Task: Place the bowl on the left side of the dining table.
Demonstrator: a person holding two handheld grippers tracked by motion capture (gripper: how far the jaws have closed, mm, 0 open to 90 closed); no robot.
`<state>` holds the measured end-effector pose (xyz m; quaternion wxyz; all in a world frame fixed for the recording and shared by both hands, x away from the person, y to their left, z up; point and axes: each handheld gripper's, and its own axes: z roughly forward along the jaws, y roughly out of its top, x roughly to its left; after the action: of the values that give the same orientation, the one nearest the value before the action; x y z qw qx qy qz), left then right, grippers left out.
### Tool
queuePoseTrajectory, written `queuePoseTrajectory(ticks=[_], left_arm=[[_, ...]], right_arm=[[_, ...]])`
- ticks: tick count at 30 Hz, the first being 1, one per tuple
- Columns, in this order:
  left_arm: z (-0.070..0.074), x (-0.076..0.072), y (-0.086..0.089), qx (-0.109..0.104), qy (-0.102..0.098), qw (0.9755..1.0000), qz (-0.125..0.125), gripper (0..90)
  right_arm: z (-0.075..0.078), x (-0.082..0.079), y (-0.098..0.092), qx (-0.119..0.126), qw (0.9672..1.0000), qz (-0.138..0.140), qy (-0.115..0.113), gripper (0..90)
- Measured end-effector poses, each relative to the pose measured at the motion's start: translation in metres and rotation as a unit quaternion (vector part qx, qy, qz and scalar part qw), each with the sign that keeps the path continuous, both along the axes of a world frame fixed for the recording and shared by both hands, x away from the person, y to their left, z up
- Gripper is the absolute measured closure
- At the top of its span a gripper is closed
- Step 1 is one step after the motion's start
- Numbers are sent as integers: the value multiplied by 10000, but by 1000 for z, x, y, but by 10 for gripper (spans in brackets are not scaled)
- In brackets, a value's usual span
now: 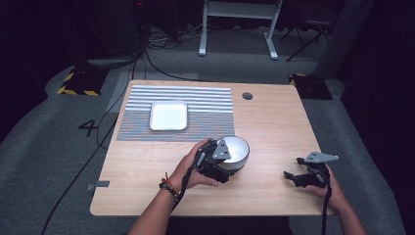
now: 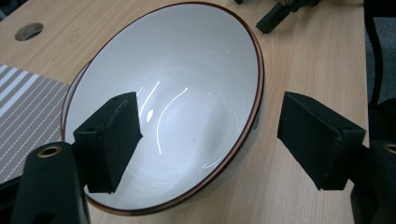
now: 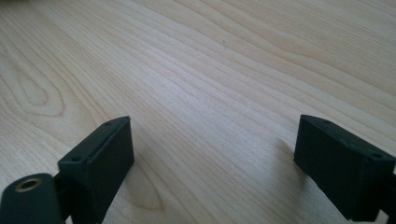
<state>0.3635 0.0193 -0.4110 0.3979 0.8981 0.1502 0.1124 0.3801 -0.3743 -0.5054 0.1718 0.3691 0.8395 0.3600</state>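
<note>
Glossy round white bowl (image 2: 187,93), copper-rimmed

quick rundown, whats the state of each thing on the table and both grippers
bowl: empty, tilted, its rim between the left gripper's open jaws, one jaw inside, one outside
left gripper: open, straddling the bowl's rim
right gripper: open, holding nothing, low over bare table
square dish: empty, flat on the striped mat
striped mat: spread flat on the table's far left
</note>
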Motion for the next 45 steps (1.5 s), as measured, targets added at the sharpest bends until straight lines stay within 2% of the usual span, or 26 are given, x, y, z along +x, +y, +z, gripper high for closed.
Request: queuePoseTrajectory(ticks=[8, 9, 13, 14, 17, 22, 25, 28, 31, 34, 38, 40, 42, 45], left_arm=[[-6, 5, -5, 57, 76, 9999, -72, 233], [-8, 6, -7, 36, 157, 9998, -88, 234], [-10, 8, -9, 79, 232, 9996, -135, 246], [-11, 9, -10, 96, 190, 9996, -183, 257], [-12, 11, -11, 163, 319, 9990, -262, 275], [-13, 12, -13, 83, 298, 9992, -258, 323], [-12, 12, -13, 79, 192, 9995, -242, 369], [-12, 12, -13, 86, 230, 9994, -237, 400], [-11, 13, -12, 126, 226, 9990, -366, 426], [-10, 11, -11, 109, 291, 9983, -493, 499], [-10, 10, -12, 135, 310, 9966, -752, 639], [-10, 10, -12, 165, 173, 9962, -836, 684], [-10, 9, -14, 198, 126, 9955, -919, 724], [-10, 8, -16, 246, 148, 9949, -970, 768]], right_arm=[[0, 0, 0, 0, 10000, 0, 0, 120], [0, 0, 0, 1, 10000, 1, 1, 120], [0, 0, 0, 0, 10000, 0, 0, 121], [0, 0, 0, 1, 10000, 1, 0, 120], [0, 0, 0, -1, 10000, 1, 0, 120], [0, 0, 0, 0, 10000, 1, 0, 120], [0, 0, 0, 0, 10000, 1, 0, 121], [0, 0, 0, 0, 10000, 2, 0, 120], [0, 0, 0, -1, 10000, 2, -1, 120], [0, 0, 0, 1, 10000, 1, 0, 120], [0, 0, 0, 0, 10000, 1, 1, 120], [0, 0, 0, 1, 10000, 0, 1, 121], [0, 0, 0, -1, 10000, 2, -2, 121], [0, 0, 0, 0, 10000, 2, -1, 120]])
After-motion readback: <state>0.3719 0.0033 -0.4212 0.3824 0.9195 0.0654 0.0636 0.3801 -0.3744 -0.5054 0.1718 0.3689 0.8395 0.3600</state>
